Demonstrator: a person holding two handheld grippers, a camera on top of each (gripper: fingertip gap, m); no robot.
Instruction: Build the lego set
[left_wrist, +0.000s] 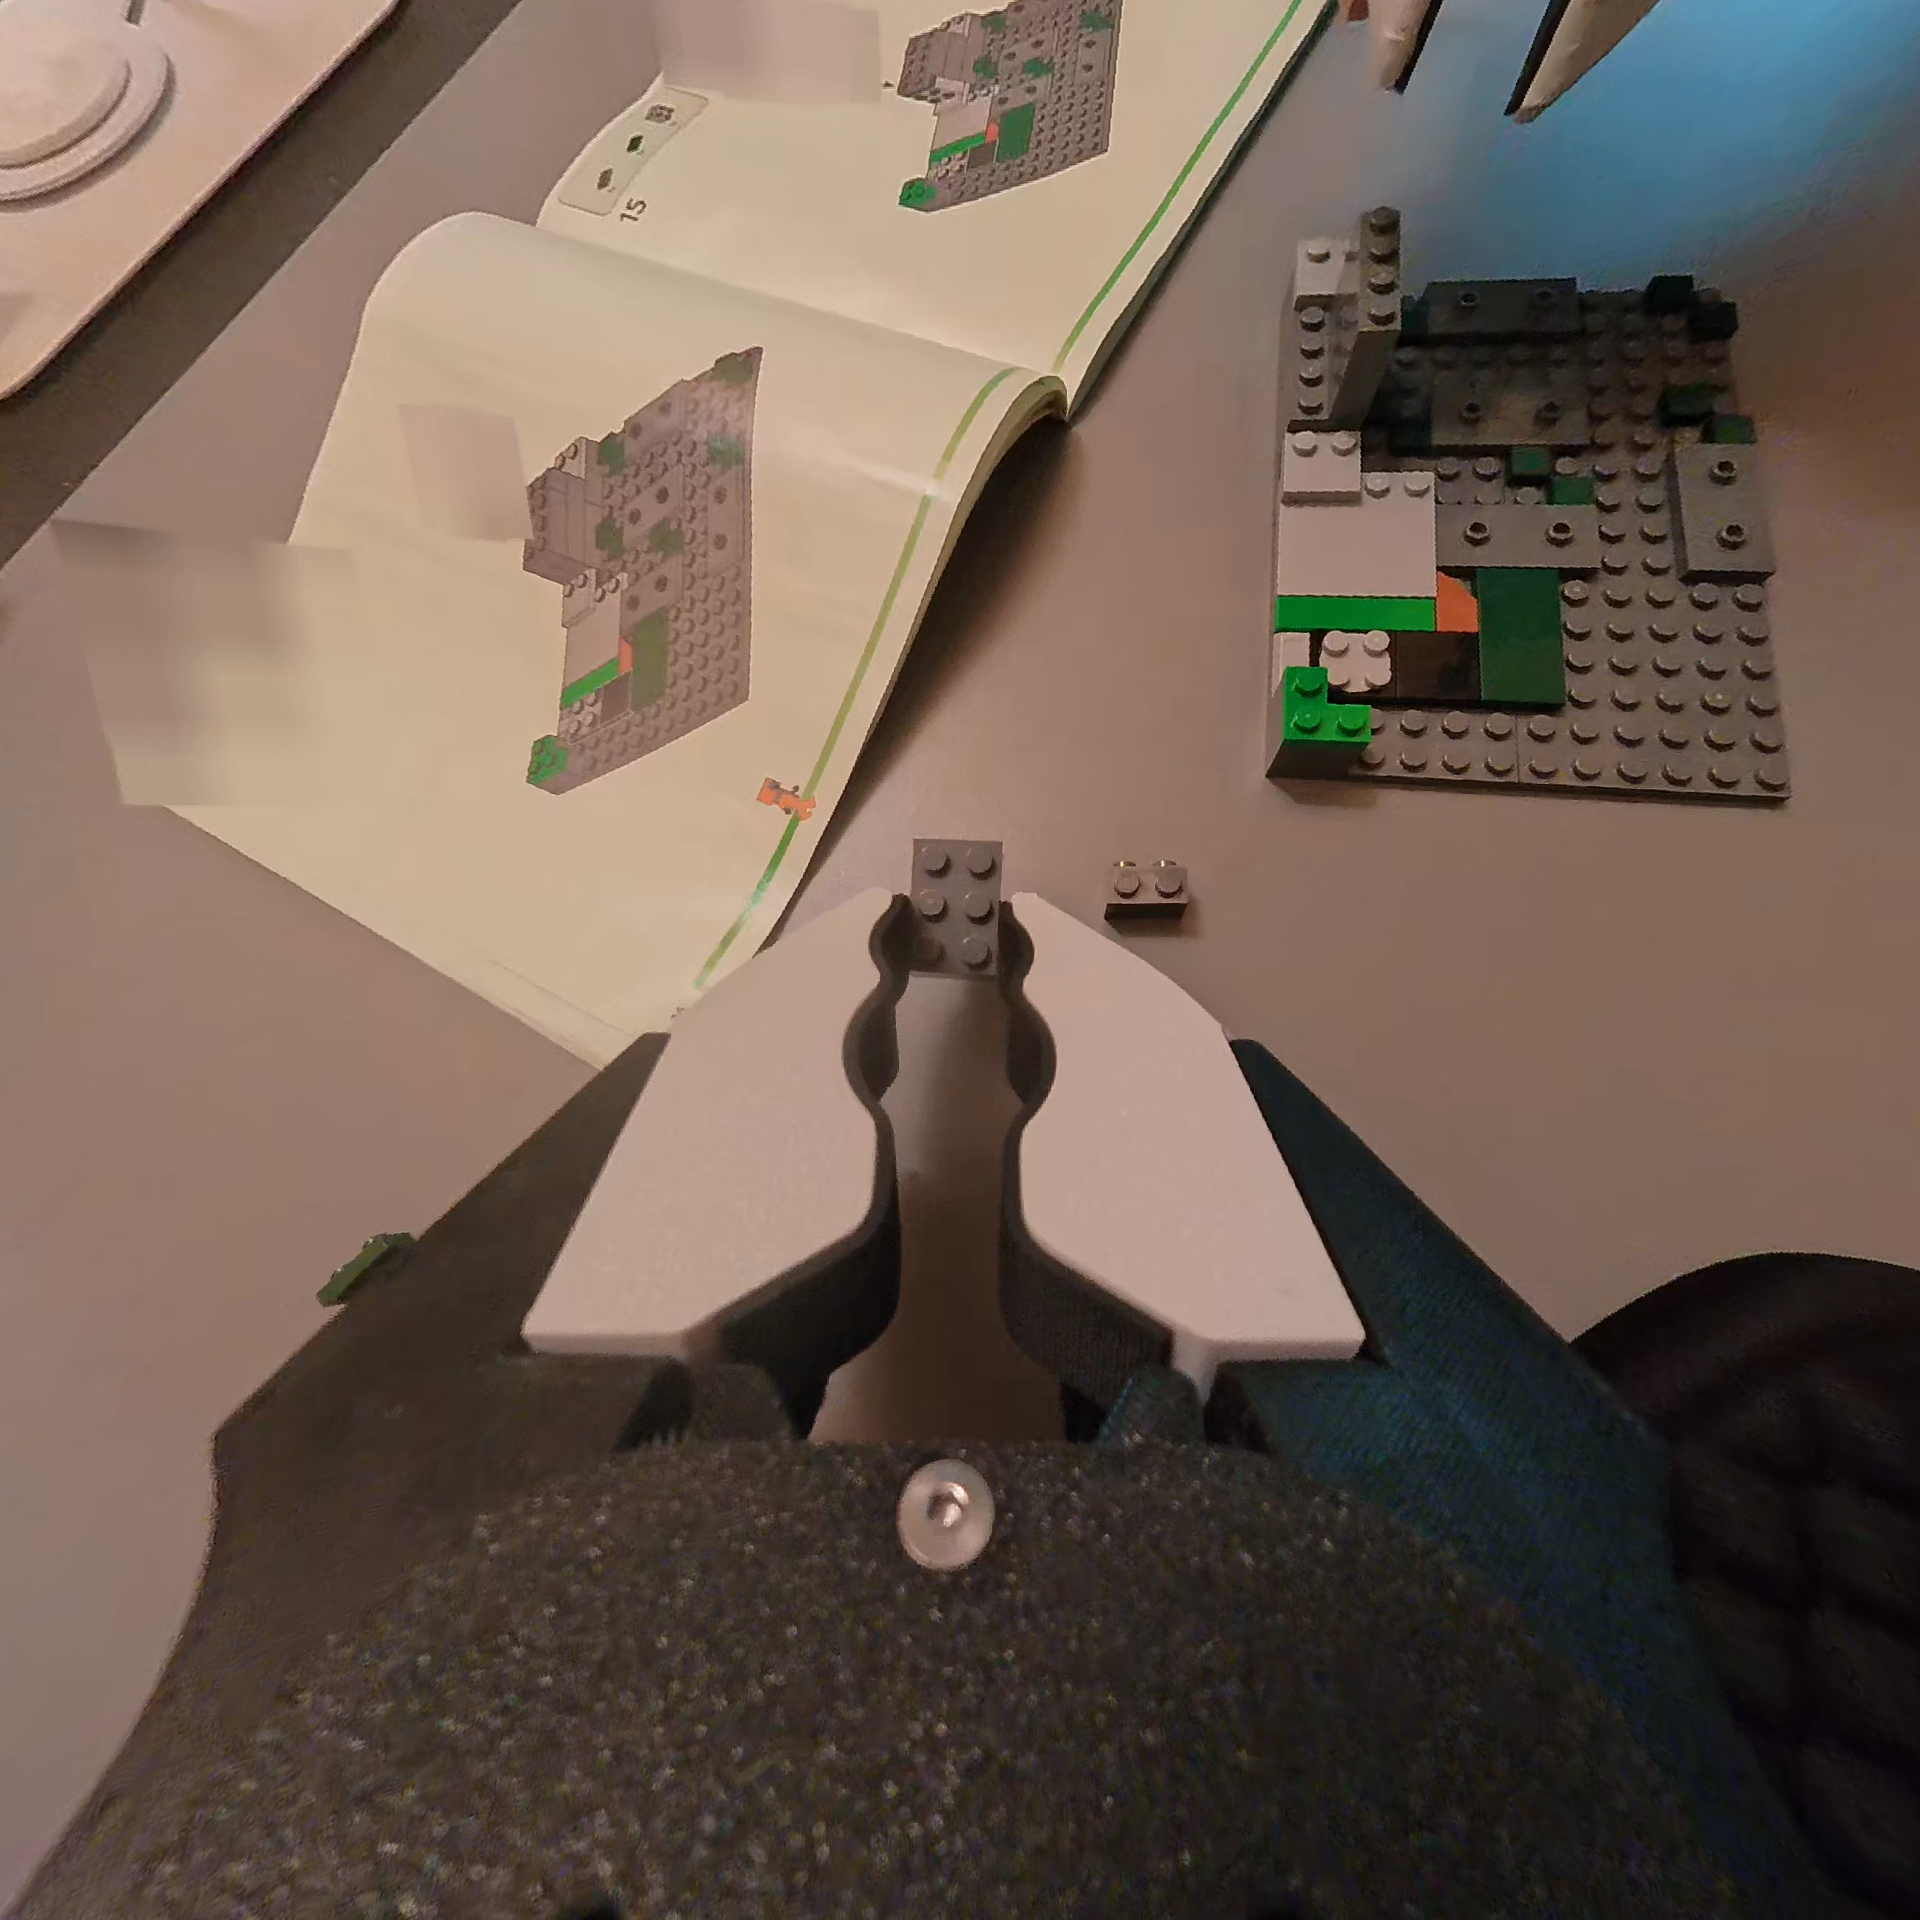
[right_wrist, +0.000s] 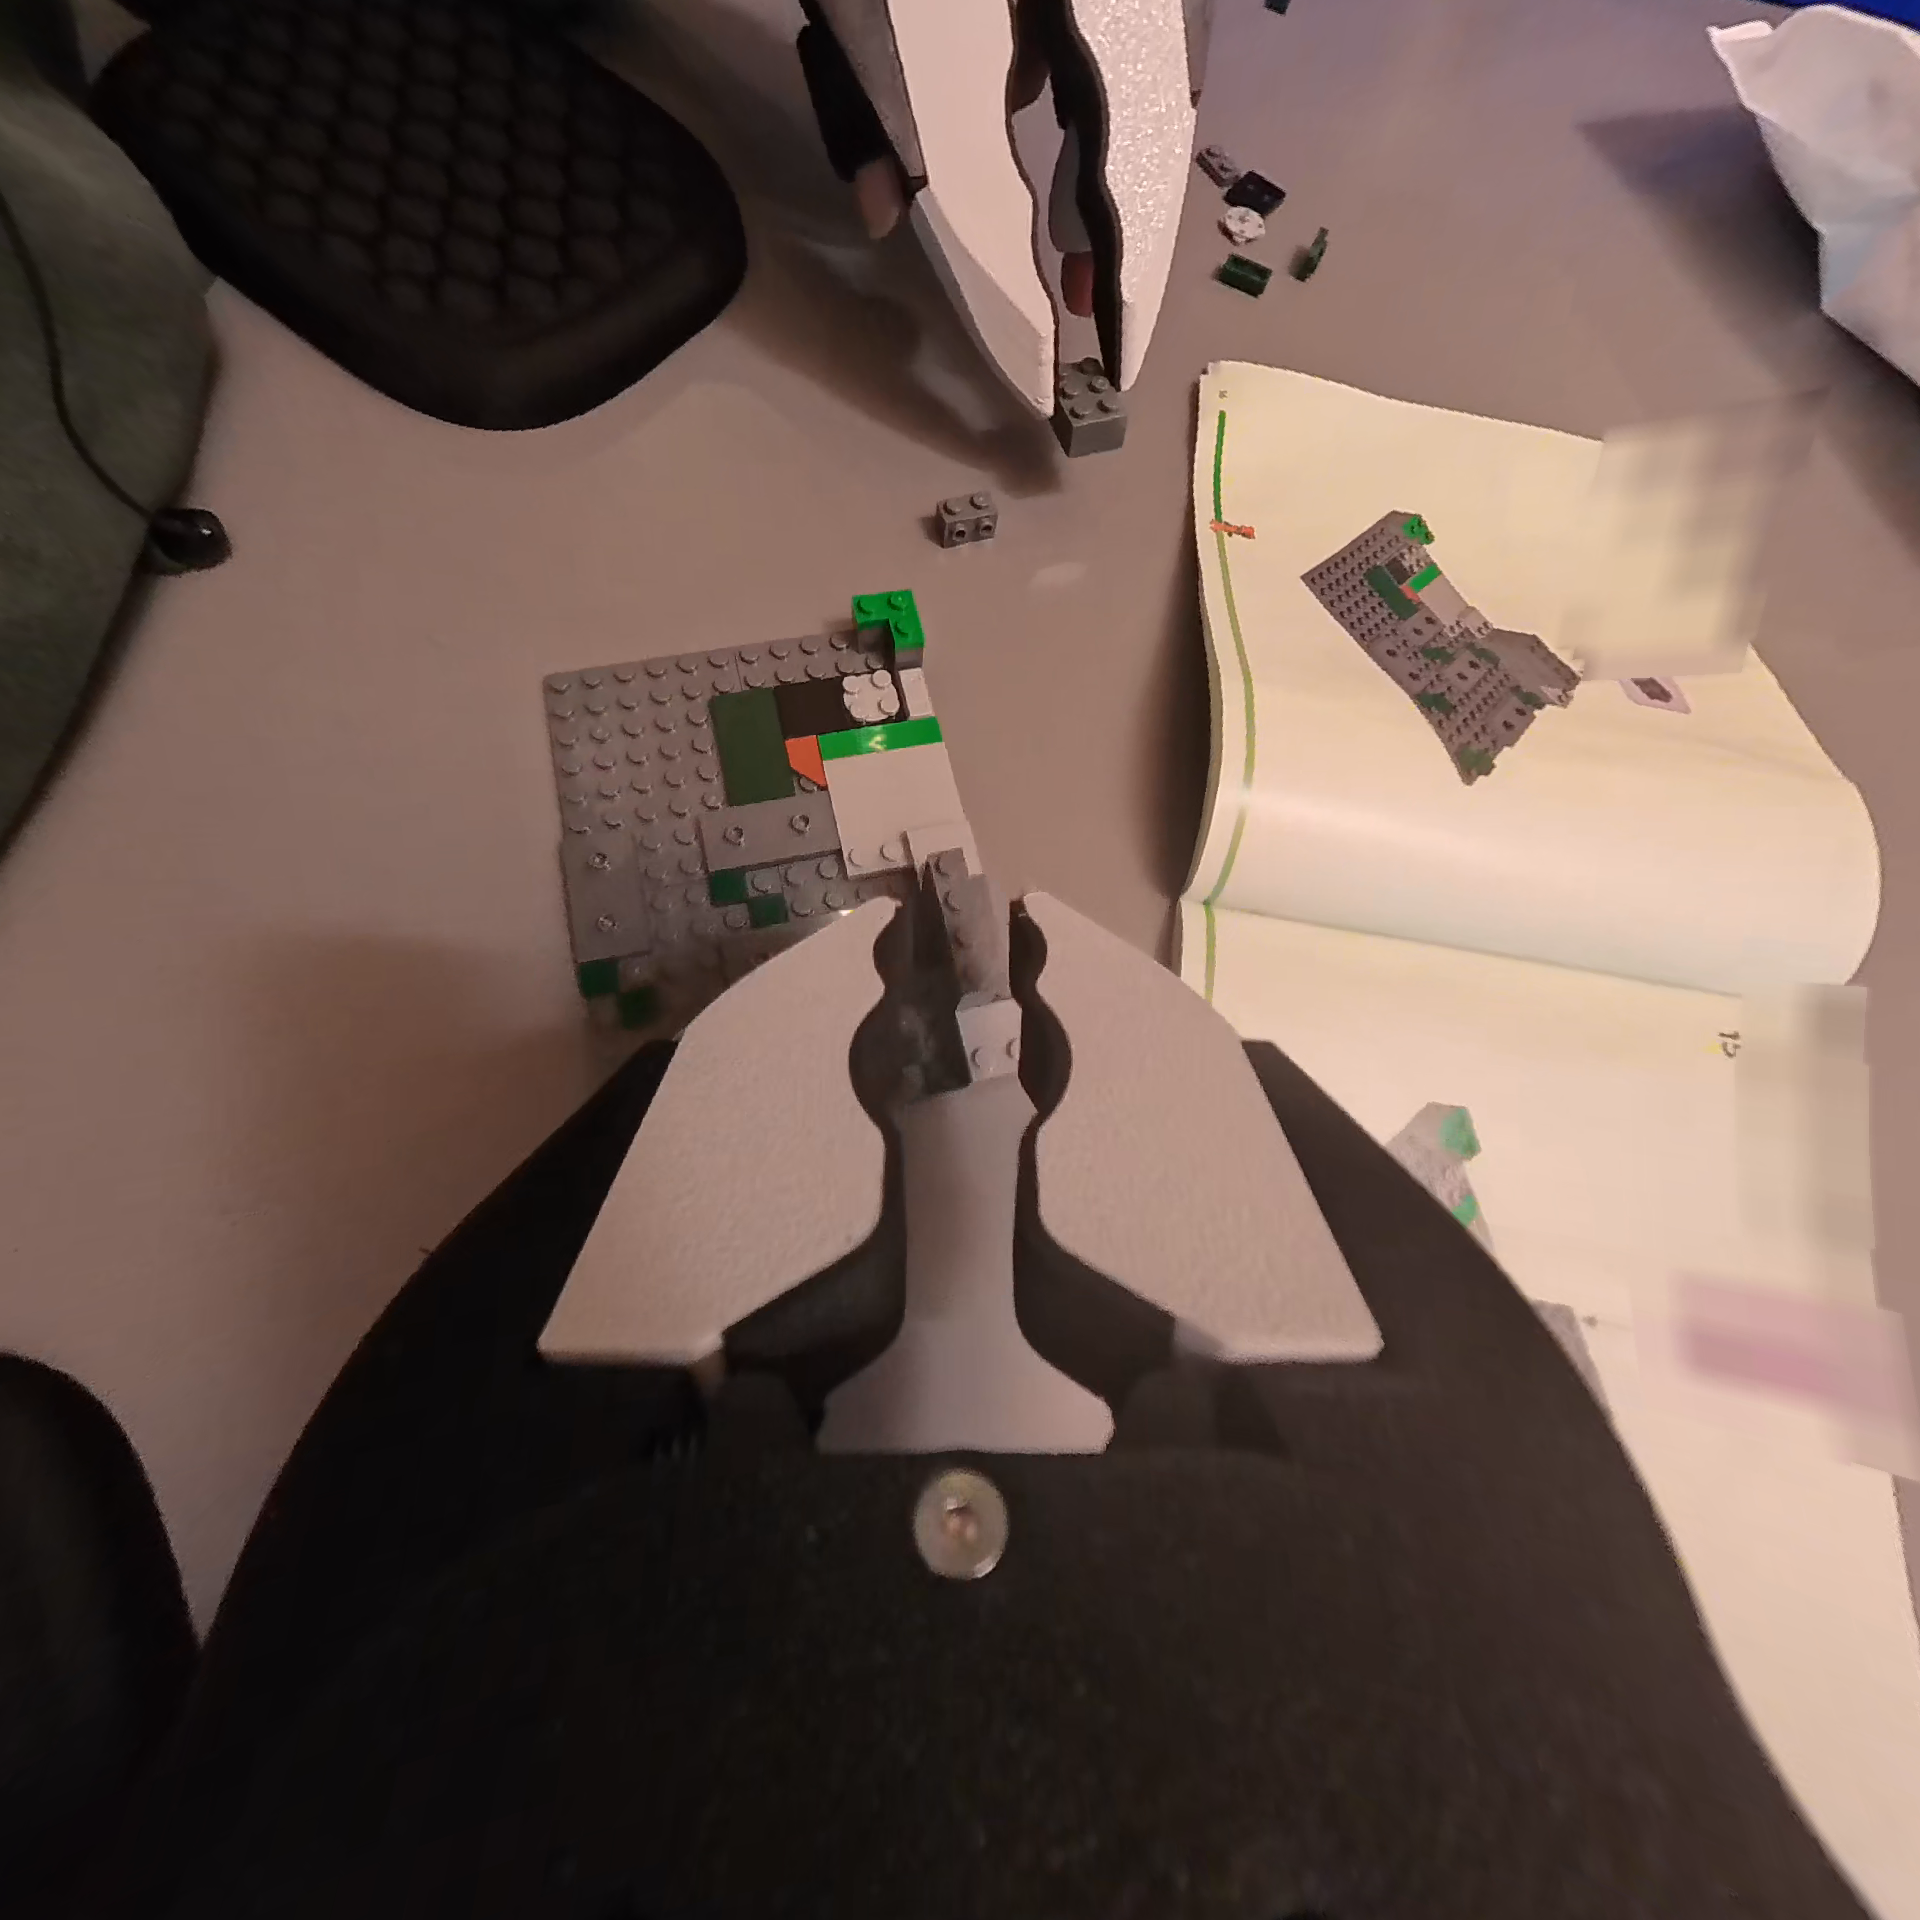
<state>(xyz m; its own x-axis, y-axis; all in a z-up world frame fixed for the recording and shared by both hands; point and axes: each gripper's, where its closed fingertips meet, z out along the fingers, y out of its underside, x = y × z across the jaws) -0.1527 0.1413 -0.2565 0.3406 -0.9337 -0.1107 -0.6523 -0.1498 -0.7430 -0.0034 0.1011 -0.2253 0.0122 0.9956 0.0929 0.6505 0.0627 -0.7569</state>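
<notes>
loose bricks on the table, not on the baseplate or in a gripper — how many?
7: small grey brick near the left gripper, five pieces beyond the booklet, one green piece by the left gripper's body. More may be hidden.

booklet left of baseplate model, loose brick between, nearer

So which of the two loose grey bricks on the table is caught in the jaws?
The bigger dark grey brick with two rows of studs, pinched at the left gripper tips. The smaller two-stud brick lies free beside it.

Left gripper pinches (seemingly) grey brick.
</notes>
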